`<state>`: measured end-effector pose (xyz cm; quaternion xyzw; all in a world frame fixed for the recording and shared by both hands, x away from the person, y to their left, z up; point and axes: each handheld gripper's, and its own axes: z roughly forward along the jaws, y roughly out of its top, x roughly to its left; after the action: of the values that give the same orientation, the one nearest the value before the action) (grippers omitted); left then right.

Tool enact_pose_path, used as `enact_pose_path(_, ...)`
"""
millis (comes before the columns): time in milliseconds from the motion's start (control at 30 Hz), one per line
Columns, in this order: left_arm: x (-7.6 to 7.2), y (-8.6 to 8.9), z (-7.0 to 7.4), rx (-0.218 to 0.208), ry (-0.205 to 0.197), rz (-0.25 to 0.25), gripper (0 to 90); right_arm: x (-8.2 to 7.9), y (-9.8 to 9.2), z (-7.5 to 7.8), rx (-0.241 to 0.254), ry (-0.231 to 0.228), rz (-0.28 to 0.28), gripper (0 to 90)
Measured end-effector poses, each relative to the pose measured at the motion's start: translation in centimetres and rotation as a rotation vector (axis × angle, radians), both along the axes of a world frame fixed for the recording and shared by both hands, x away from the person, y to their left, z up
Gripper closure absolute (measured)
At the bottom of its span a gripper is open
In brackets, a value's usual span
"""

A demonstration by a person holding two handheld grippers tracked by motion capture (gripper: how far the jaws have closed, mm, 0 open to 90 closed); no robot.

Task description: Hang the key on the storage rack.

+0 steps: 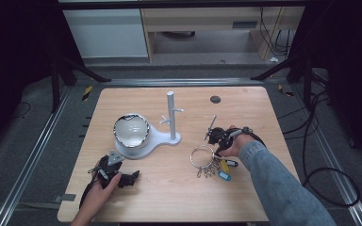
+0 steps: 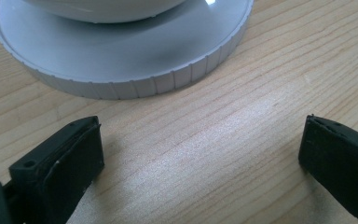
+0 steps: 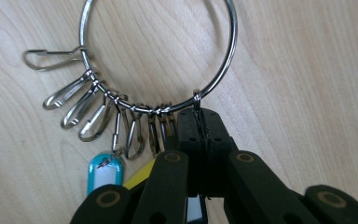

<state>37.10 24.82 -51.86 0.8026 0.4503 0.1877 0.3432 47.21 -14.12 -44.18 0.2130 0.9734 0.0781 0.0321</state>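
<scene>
A large metal key ring lies flat on the wooden table, strung with several snap clips, a blue tag and a yellow tag. My right gripper is shut on one clip hanging from the ring's near edge. In the high view the key ring lies right of centre with the right gripper at its right side. My left gripper rests at the front left, its jaws wide open over bare wood. Its pads point at the round base of a white stand.
The white stand has an upright post with pegs and carries a glossy bowl on its round base. A dark round hole sits near the table's far edge. Cables trail on the floor at the right.
</scene>
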Motion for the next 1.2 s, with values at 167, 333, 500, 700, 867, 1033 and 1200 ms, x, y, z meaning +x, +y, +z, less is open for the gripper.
enact_pose_path(167,0.0,0.0,0.0,0.001,0.001,-0.002,0.0,-0.2,0.0,1.2,0.029,-0.01,-0.004,88.7)
enact_pose_path(333,0.0,0.0,0.0,-0.001,0.0,-0.001,0.0,-0.5,-0.1,3.6,0.081,-0.029,-0.009,88.8)
enact_pose_path(500,0.0,0.0,0.0,0.004,0.001,-0.003,0.0,-0.5,-0.1,5.3,0.113,-0.045,-0.019,88.8)
enact_pose_path(700,0.0,0.0,0.0,0.004,0.001,-0.004,0.0,-0.5,-0.1,6.8,0.125,-0.066,-0.014,88.8)
enact_pose_path(867,0.0,0.0,0.0,0.0,0.0,-0.001,0.0,-0.3,-0.3,8.0,0.15,-0.082,-0.035,88.9)
enact_pose_path(1033,0.0,0.0,0.0,0.0,0.0,-0.001,0.0,-0.4,-0.3,9.2,0.17,-0.098,-0.04,88.9)
enact_pose_path(1200,0.0,0.0,0.0,0.001,-0.001,-0.003,0.0,-0.1,-0.5,10.3,0.171,-0.113,-0.035,88.9)
